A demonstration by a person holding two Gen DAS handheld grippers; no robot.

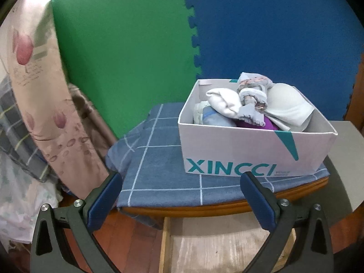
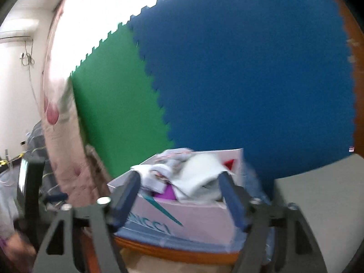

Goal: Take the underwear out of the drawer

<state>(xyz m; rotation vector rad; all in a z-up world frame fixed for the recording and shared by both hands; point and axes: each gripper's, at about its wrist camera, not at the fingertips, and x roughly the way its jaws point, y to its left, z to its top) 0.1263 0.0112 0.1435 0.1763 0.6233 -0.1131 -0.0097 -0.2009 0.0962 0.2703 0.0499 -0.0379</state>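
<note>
A white "XINCCI" cardboard box (image 1: pixel 250 150) stands on a blue checked cloth (image 1: pixel 163 159) over a round wooden top. Underwear is piled in it: a white folded piece (image 1: pixel 225 102), a grey frilled patterned piece (image 1: pixel 252 91), a cream bra (image 1: pixel 289 107) and something purple (image 1: pixel 267 124). My left gripper (image 1: pixel 181 176) is open and empty, short of the box's near side. Below it lies an open wooden drawer (image 1: pixel 227 238) with a pale bare bottom. The right wrist view is blurred. There my right gripper (image 2: pixel 179 178) is open, level with the box (image 2: pixel 193 216) rim, with the pile (image 2: pixel 195 173) beyond its fingers.
Green (image 1: pixel 127 52) and blue (image 1: pixel 273 27) foam mats stand as a wall behind the box. A pink flowered curtain (image 1: pixel 45 91) hangs at the left over bedding. A grey surface (image 1: pixel 348 159) lies to the right of the box. Red-brown floor shows beside the drawer.
</note>
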